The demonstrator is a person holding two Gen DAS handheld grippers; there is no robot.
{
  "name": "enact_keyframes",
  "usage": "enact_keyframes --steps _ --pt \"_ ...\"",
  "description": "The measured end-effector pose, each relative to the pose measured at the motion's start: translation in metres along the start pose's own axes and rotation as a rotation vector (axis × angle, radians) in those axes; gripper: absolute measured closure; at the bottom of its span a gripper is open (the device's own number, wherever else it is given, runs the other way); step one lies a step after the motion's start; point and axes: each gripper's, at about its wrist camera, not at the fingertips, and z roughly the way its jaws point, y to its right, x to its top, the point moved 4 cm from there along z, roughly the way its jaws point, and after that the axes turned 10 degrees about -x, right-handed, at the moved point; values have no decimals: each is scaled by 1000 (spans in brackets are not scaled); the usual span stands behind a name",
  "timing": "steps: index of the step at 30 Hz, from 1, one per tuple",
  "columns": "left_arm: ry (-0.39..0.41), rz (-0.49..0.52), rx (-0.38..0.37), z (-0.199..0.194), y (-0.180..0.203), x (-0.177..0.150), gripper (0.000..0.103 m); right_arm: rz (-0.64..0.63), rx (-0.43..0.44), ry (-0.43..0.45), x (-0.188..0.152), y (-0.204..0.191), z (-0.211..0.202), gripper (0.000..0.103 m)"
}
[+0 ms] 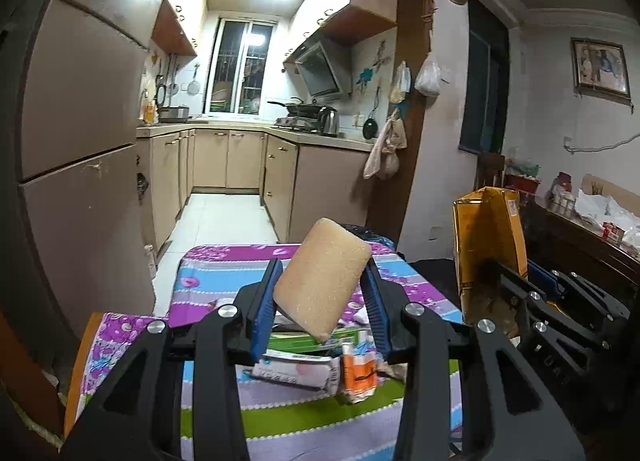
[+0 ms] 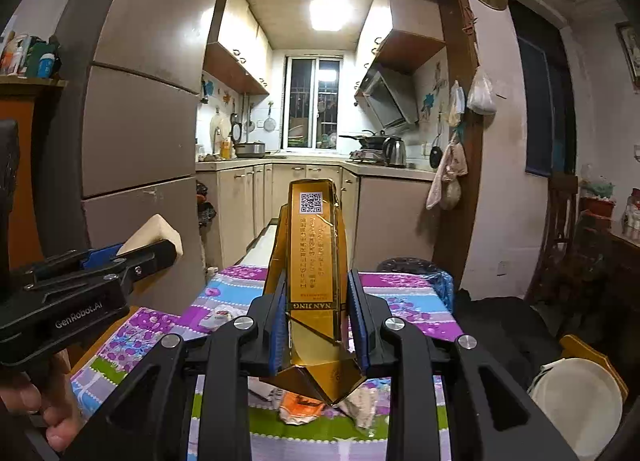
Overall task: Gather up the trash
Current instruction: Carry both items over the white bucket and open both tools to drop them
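My left gripper (image 1: 322,281) is shut on a tan sponge (image 1: 322,279) and holds it above the table; it also shows at the left of the right wrist view (image 2: 160,249) with the sponge (image 2: 150,237). My right gripper (image 2: 318,293) is shut on a gold Nan Jing carton (image 2: 316,257), held upright above the table; the carton also shows in the left wrist view (image 1: 486,245). Loose trash lies below on the table: an orange wrapper (image 1: 358,377), a white packet (image 1: 296,371), a green box (image 1: 304,341) and crumpled paper (image 2: 360,405).
The table has a floral striped cloth (image 1: 224,273). A bin with a dark bag (image 2: 408,263) stands beyond its far edge. A white bowl (image 2: 576,401) sits at the lower right. A fridge (image 2: 132,133) stands left, the kitchen behind.
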Motion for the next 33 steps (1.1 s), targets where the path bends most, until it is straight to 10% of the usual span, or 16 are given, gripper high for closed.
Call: enact_keyframes --steps 21,33 --pt "-176 112 -379 138 209 -1 65 117 -400 -96 -8 300 0 75" --pt "-516 173 -539 253 337 -83 65 228 -464 -518 -122 497 68 75"
